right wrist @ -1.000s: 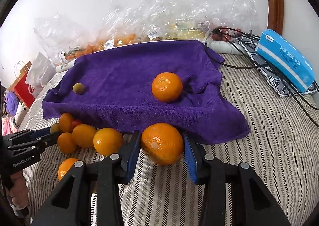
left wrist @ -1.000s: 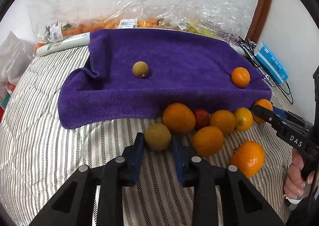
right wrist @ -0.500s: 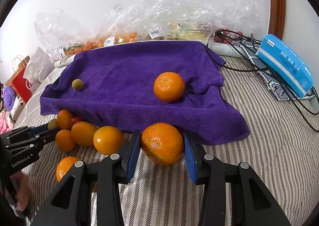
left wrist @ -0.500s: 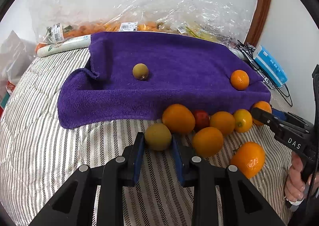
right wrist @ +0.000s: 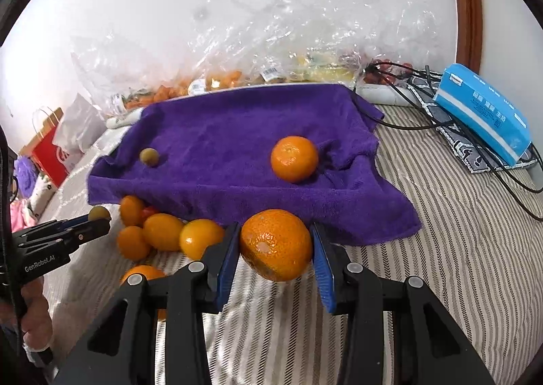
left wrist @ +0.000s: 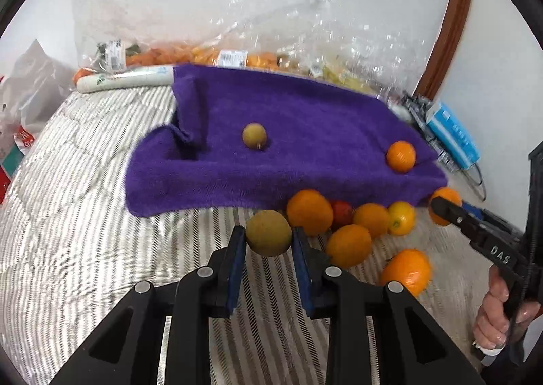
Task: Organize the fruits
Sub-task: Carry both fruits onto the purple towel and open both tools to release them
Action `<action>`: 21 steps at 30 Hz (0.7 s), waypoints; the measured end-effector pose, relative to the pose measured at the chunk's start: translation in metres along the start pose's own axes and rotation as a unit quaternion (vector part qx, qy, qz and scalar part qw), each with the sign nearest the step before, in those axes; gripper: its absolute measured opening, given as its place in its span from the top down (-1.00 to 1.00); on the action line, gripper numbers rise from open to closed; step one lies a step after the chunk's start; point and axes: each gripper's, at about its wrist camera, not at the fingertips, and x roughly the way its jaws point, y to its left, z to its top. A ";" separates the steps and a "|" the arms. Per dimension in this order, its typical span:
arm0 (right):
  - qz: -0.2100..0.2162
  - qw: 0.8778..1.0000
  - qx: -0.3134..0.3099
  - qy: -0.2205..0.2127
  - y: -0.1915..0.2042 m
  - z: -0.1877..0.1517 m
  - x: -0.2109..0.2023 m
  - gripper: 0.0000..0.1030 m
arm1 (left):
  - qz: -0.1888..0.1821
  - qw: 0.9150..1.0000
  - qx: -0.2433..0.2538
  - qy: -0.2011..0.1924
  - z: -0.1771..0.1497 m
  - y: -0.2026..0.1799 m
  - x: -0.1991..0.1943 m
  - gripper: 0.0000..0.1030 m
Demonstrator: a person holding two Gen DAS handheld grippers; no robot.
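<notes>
My left gripper (left wrist: 268,242) is shut on a brownish-green round fruit (left wrist: 268,232) and holds it above the striped bedcover, in front of the purple towel (left wrist: 288,133). My right gripper (right wrist: 276,245) is shut on a large mandarin (right wrist: 276,244) near the towel's (right wrist: 237,147) front edge. On the towel lie a second brownish-green fruit (left wrist: 254,135) at the left and a mandarin (left wrist: 401,156) at the right; both also show in the right wrist view, the fruit (right wrist: 149,157) and the mandarin (right wrist: 294,158). Several loose oranges (left wrist: 349,245) lie in front of the towel.
Clear plastic bags of fruit (left wrist: 210,55) line the wall behind the towel. A blue tissue box (right wrist: 482,113) and black cables (right wrist: 407,123) lie at the right. A red paper bag (right wrist: 47,154) stands at the far left. The striped bedcover (right wrist: 458,232) slopes off on both sides.
Both grippers have lifted their fruits off the bedcover and moved them a little toward the towel. The fruits on the towel have not moved.
</notes>
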 end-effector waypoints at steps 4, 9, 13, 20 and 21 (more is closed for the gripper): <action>-0.001 1.000 -0.004 -0.010 0.007 0.010 -0.013 0.20 | 0.004 1.000 -0.012 -0.013 0.014 0.005 -0.015 0.49; 0.007 1.000 -0.007 -0.021 0.012 0.026 -0.022 0.20 | 0.013 0.999 -0.025 -0.033 0.034 0.011 -0.022 0.49; 0.010 0.999 -0.010 -0.035 0.017 0.045 -0.024 0.20 | 0.016 0.998 -0.030 -0.049 0.053 0.013 -0.023 0.49; 0.014 0.998 -0.024 -0.056 0.027 0.080 -0.021 0.20 | 0.023 0.997 -0.041 -0.069 0.090 0.020 -0.009 0.49; 0.017 0.998 -0.025 -0.059 0.028 0.086 -0.019 0.20 | 0.024 0.996 -0.042 -0.069 0.092 0.021 -0.007 0.49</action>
